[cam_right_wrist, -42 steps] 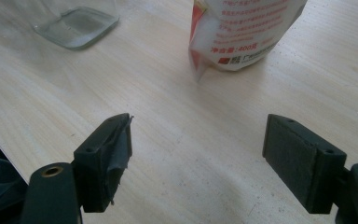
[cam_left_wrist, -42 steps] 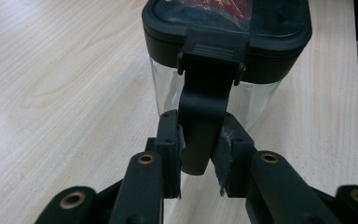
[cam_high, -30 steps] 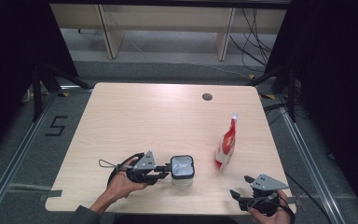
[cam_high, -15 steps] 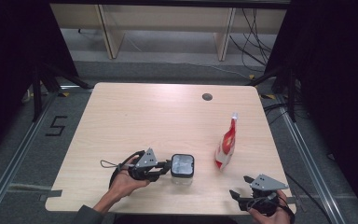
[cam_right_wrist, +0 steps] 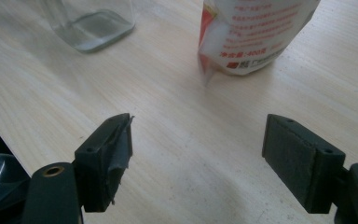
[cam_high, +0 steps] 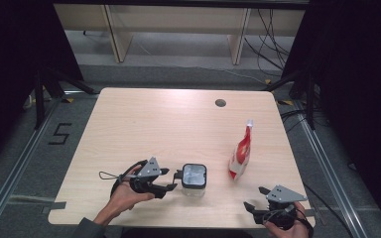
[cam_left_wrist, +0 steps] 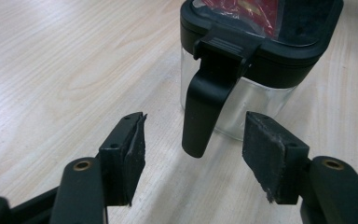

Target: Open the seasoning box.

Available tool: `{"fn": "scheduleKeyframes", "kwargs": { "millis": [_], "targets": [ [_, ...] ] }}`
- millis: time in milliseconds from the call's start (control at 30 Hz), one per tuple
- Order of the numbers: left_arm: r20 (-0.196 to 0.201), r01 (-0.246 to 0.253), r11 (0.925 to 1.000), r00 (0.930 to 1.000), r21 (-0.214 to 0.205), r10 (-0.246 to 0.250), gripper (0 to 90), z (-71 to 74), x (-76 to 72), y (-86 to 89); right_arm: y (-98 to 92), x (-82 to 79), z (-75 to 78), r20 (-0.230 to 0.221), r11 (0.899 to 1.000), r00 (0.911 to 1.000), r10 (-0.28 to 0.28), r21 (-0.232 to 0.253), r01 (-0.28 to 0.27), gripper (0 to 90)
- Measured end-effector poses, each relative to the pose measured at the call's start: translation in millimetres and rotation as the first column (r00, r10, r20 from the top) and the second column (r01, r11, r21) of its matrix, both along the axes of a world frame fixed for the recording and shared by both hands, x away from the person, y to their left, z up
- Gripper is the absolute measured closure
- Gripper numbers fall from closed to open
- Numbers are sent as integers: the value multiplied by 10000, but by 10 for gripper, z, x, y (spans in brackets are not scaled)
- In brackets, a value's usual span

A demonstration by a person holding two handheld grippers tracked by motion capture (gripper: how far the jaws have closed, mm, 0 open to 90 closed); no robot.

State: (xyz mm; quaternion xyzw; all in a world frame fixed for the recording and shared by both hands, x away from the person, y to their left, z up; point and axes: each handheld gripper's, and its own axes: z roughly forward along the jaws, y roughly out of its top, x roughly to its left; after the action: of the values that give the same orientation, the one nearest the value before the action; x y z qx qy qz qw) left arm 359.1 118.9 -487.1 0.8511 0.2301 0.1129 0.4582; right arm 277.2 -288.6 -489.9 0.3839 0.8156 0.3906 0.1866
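— Glass jar (cam_high: 194, 179) near the table's (cam_high: 178, 124) front edge; left gripper (cam_left_wrist: 193, 144), jaws just opening, straddles its lid latch (cam_left_wrist: 209, 100) without touching.
— Back straight off. Right gripper (cam_right_wrist: 198, 154) gapes empty before the pouch (cam_high: 241, 153).

A lab-like recording space: pale wooden table (cam_high: 144, 129) on grey floor, black curtains (cam_high: 10, 64), loose cables (cam_high: 273, 44), floor rails (cam_high: 10, 168).

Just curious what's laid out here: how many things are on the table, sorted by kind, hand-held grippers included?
Clear jar with black clip lid: 1
Red and white pouch, standing upright: 1
Hand-held grippers: 2, the left gripper and the right gripper
Total: 4
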Motion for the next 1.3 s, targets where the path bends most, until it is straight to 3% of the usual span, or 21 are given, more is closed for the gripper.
{"fn": "scheduleKeyframes", "kwargs": {
  "millis": [133, 200, 267, 300, 333, 367, 500, 533, 567, 667, 800, 967, 1100, 1167, 1300],
  "targets": [
    [-54, -41, 9996, 10000, -276, 40, 389, 61, -30, 24, 27, 0, 17, 303, 9987, 9991, 303, 396, -315, 229],
    [46, 14, 9997, 10000, -252, -13, 401, 104, -41, 26, 52, -21, 29, 103, 9978, 9998, 192, 639, -198, 196],
    [66, 47, 9997, 10000, -228, -46, 414, 140, -52, 24, 72, -19, 35, 301, 9966, 9993, 229, 780, -252, 172],
    [66, 47, 9997, 10000, -228, -46, 430, 140, -52, 24, 89, -34, 41, 165, 9954, 9996, 238, 920, -252, 172],
    [28, -3, 9999, 10000, -171, 3, 447, 166, -64, 24, 102, -40, 44, 374, 9956, 9990, 258, 891, -291, 172],
    [39, -148, 9995, 9999, -291, 149, 466, 192, -74, 13, 126, -63, 49, 84, 9943, 9998, 201, 1048, -209, 171],
    [-69, -324, 9986, 9995, -410, 321, 567, 256, -98, 5, 155, -39, 48, 516, 9946, 9969, 588, 822, -629, 211],
    [273, -198, 9988, 9994, -447, 211, 596, 307, -88, 10, 169, -37, 49, 503, 9939, 9960, 732, 789, -770, 218],
    [375, -383, 9981, 9985, -488, 401, 631, 327, -92, 6, 178, -38, 52, 633, 9941, 9953, 727, 753, -774, 226],
    [354, -785, 9957, 9961, -496, 803, 705, 369, -112, -15, 214, -33, 45, 489, 9924, 9954, 820, 876, -860, 279],
    [286, -757, 9949, 9966, -663, 777, 803, 405, -104, -81, 287, -34, 39, 255, 9919, 9954, 927, 844, -946, 342],
    [267, -560, 9970, 9980, -536, 575, 846, 416, -87, -154, 359, -13, 53, 520, 9903, 9918, 1166, 696, -1201, 385],
    [184, -607, 9968, 9979, -517, 617, 853, 400, -93, -189, 409, -4, 55, 468, 9892, 9905, 1293, 636, -1321, 397],
    [213, -571, 9968, 9981, -553, 583, 857, 394, -82, -194, 424, 25, 51, 709, 9871, 9861, 1506, 438, -1539, 408],
    [295, -556, 9972, 9979, -499, 572, 859, 393, -74, -193, 482, 31, 57, 650, 9862, 9855, 1567, 447, -1597, 429]
  ]
}}
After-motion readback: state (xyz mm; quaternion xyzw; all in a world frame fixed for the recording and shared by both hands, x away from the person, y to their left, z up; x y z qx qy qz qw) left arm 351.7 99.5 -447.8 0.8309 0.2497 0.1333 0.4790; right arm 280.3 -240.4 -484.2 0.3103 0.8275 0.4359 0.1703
